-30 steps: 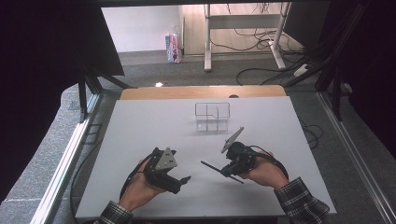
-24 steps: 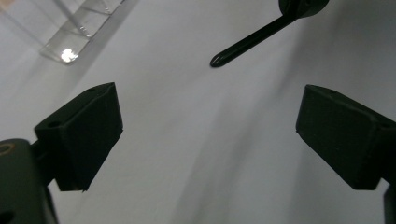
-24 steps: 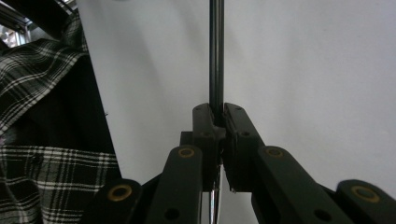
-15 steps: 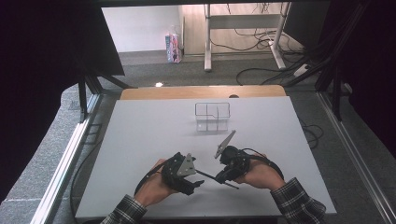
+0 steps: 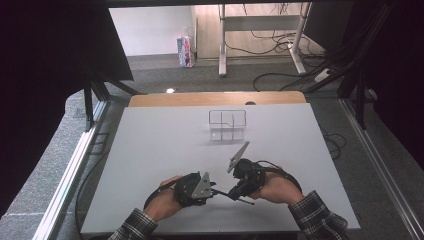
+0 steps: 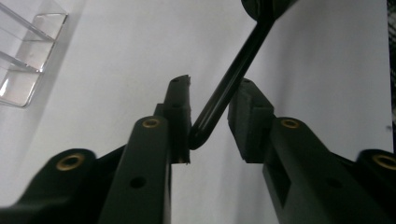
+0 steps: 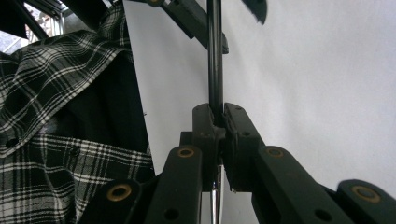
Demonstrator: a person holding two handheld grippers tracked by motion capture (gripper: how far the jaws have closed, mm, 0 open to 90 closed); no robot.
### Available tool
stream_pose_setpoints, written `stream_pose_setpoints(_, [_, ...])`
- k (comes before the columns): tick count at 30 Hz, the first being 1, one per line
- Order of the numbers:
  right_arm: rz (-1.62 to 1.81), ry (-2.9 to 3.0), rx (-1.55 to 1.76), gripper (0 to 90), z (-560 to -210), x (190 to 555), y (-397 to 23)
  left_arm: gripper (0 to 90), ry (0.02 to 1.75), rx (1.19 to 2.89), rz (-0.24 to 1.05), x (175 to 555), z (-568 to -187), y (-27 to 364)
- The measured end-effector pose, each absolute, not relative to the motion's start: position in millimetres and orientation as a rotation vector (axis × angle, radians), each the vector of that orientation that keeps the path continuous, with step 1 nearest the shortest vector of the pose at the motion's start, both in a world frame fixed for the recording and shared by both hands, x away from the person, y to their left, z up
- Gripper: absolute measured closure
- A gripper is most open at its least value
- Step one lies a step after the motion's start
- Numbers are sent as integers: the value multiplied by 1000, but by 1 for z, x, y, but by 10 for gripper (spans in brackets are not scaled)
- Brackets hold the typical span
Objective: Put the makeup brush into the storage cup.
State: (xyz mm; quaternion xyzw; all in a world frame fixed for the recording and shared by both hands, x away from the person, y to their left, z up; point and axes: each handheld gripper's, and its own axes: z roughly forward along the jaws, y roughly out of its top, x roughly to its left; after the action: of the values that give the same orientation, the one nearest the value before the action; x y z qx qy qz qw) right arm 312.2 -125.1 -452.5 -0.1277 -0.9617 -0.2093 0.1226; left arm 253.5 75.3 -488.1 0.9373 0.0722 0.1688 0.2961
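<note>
My right gripper (image 5: 236, 192) (image 7: 217, 122) is shut on a thin black pen (image 5: 247, 201) (image 7: 215, 56) low over the near part of the white table (image 5: 150, 150). The pen's free end reaches left into my left gripper (image 5: 216, 190) (image 6: 210, 116), whose jaws have just been closing. In the left gripper view the pen (image 6: 233, 74) runs slantwise between the pads. Its tip rests on the left pad (image 6: 180, 116), and a gap stays beside the other pad. The two grippers face each other almost tip to tip.
A clear plastic compartment box (image 5: 227, 124) (image 6: 23, 56) stands past the grippers near the table's middle. A person's plaid sleeve (image 7: 56, 93) sits close behind the right gripper. Cables lie on the floor beyond the table's far edge.
My left gripper has moved right, up to the right gripper, and its jaws have narrowed around the pen's end. The right gripper has stayed put with the pen.
</note>
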Motion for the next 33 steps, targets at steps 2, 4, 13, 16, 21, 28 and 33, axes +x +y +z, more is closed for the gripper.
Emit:
stream_pose_setpoints(2, [-611,-2820,-369,823,-452,313,-126,771,168,2509,440,252,-491,74])
stream_pose_setpoints(4, [-623,-2840,-391,798,-451,315,-128,819,134,2536,411,250,-493,71])
stream_pose_setpoints(13, [-700,-2851,-421,604,-451,319,-134,844,166,2523,375,250,-491,72])
stream_pose_setpoints(16, [-748,-2878,-436,417,-449,320,-136,844,192,2523,366,252,-491,74])
stream_pose_setpoints(21, [-853,-2916,-510,110,-449,324,-140,844,237,2514,332,253,-489,77])
stream_pose_setpoints(28, [-922,-2963,-596,0,-449,326,-146,843,295,2510,299,256,-490,79])
stream_pose_setpoints(33, [-977,-2975,-612,5,-448,327,-152,842,361,2492,274,258,-491,83])
